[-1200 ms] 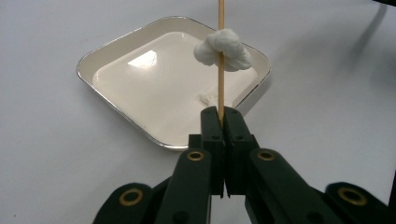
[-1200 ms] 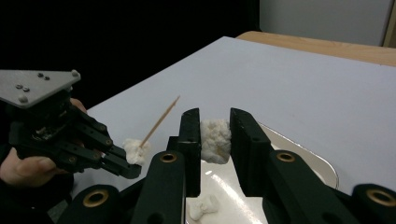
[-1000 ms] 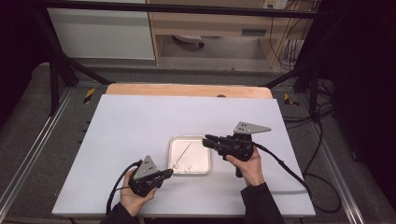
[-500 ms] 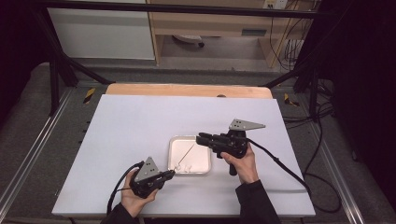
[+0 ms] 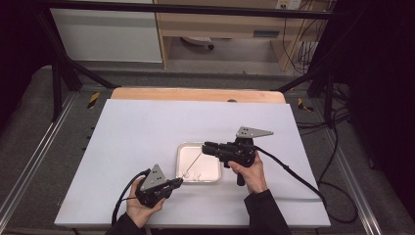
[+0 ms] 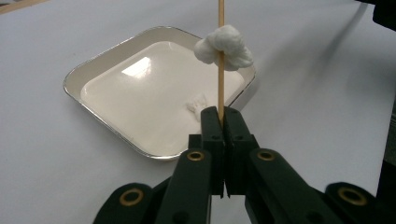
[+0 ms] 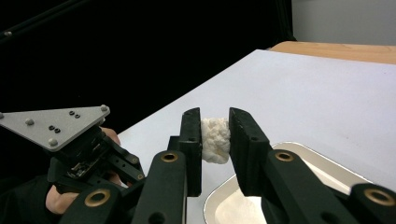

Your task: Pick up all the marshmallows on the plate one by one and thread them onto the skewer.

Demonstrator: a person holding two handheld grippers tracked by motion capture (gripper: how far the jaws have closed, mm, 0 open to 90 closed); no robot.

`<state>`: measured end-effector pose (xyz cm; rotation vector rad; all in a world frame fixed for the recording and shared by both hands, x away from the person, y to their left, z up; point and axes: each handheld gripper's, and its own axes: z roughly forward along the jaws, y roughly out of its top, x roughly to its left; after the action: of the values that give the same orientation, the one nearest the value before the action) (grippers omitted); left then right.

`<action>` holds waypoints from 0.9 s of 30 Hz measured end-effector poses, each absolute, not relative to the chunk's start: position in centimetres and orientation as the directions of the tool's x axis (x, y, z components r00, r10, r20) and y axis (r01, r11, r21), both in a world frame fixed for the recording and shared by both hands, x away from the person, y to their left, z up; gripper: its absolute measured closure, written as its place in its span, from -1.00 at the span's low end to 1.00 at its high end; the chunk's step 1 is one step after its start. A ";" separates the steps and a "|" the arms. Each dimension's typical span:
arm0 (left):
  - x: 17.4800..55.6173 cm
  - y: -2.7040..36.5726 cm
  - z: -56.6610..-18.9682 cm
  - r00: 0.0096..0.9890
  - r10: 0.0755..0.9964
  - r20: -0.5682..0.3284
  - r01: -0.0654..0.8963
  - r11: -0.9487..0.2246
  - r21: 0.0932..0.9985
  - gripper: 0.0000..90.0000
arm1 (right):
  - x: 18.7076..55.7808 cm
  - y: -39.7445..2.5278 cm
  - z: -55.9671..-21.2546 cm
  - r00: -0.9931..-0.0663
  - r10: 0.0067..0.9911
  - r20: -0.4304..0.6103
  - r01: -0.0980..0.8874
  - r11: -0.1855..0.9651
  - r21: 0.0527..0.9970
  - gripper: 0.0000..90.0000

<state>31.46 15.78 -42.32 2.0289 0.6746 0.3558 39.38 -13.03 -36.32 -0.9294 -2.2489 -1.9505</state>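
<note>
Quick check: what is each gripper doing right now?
Left gripper: closed on a wooden skewer with a cotton ball threaded on it.
Right gripper: closed on that cotton ball, above the tray.

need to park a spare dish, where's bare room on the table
Free: the wide white tabletop left of the tray and behind it toward the wooden edge. Crowded: around the tray, where the left tongs hold the skewer and the right tongs pinch cotton.
</note>
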 end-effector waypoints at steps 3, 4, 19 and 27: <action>31.5 15.8 -42.4 0.807 0.590 -0.012 0.318 -0.417 0.852 0.97 | 39.4 -12.9 -36.5 -0.820 0.411 0.399 0.453 0.040 0.891 0.70; 31.5 15.8 -42.4 0.809 0.588 -0.009 0.316 -0.422 0.850 0.98 | 39.4 -12.8 -36.6 -0.821 0.408 0.400 0.454 0.039 0.890 0.70; 31.4 15.6 -42.7 0.806 0.592 -0.005 0.322 -0.433 0.842 0.98 | 39.1 -12.1 -37.4 -0.820 0.366 0.440 0.487 0.044 0.872 0.78; 31.4 15.6 -42.8 0.798 0.601 -0.045 0.351 -0.404 0.845 0.98 | 38.9 -11.7 -37.8 -0.822 0.353 0.447 0.488 0.030 0.872 0.80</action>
<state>31.38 15.61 -42.79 2.0316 0.7072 0.3306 38.88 -11.74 -37.83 -0.8929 -2.1751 -1.9189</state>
